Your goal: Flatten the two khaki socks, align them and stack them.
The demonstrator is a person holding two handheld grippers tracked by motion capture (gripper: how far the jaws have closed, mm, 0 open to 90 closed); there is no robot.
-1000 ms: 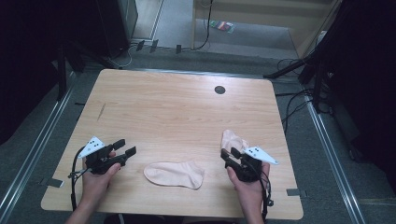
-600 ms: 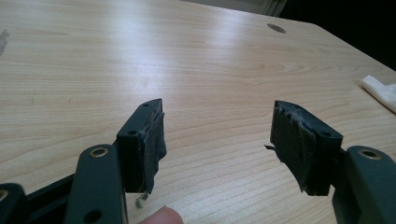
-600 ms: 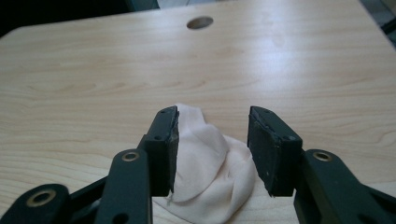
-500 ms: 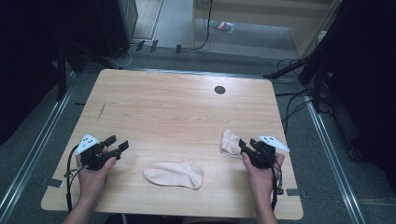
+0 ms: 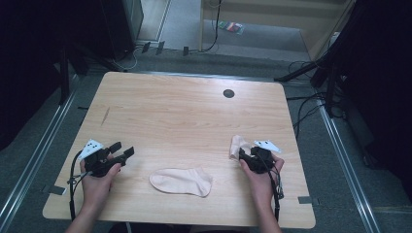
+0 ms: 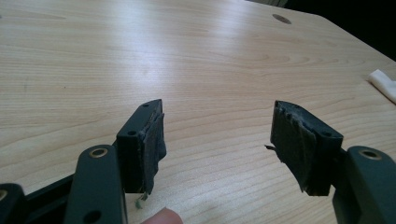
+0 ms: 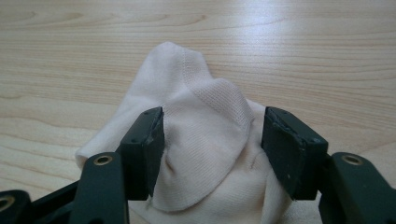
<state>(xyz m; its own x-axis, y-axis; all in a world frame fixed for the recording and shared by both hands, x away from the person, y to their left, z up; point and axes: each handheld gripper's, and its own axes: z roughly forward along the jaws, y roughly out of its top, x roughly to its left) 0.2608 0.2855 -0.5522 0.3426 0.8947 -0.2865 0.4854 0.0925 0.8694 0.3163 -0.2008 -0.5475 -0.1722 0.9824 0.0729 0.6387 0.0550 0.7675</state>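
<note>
On the unmarked wooden table (image 5: 184,116), right gripper (image 7: 210,140) fingers have just been opening around a crumpled sock (image 7: 205,126); left gripper (image 6: 217,140) released.

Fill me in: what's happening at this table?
A person works two socks with handheld grippers. The right gripper has just been opening; a bunched sock sits between its jaws on the table, seemingly let go. The left gripper is open and holds nothing. A second sock lies flat between the hands.

My high view is looking forward and down over the whole table (image 5: 194,116). Both gripper views are skimming low and close over it; the right one is sharing the sock (image 7: 205,140) by its right edge.
</note>
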